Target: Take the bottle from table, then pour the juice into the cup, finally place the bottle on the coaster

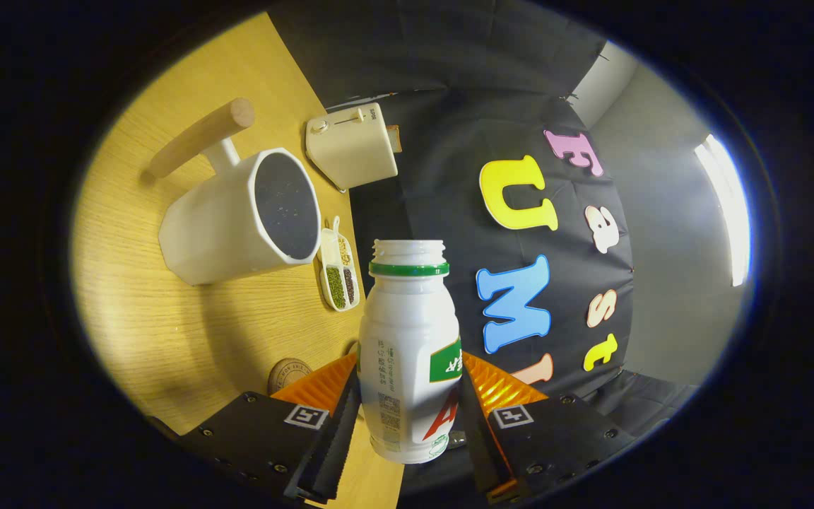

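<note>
A white bottle (407, 332) with a green neck ring and no cap sits between my fingers, and my gripper (410, 385) is shut on its body. The view is rolled, so the bottle lies tipped about sideways relative to the wooden table (167, 339). Its open mouth is beside and a little past the rim of the white cup (227, 226), a large mug with a wooden handle and a dark inside. I see no stream of juice. A round brown coaster (290, 373) lies on the table just by one finger.
A white box-shaped appliance (350, 145) stands beyond the cup near the table's edge. A small white divided dish (338, 272) of beans lies between the cup and the bottle. The booth's black cloth wall hangs behind the table.
</note>
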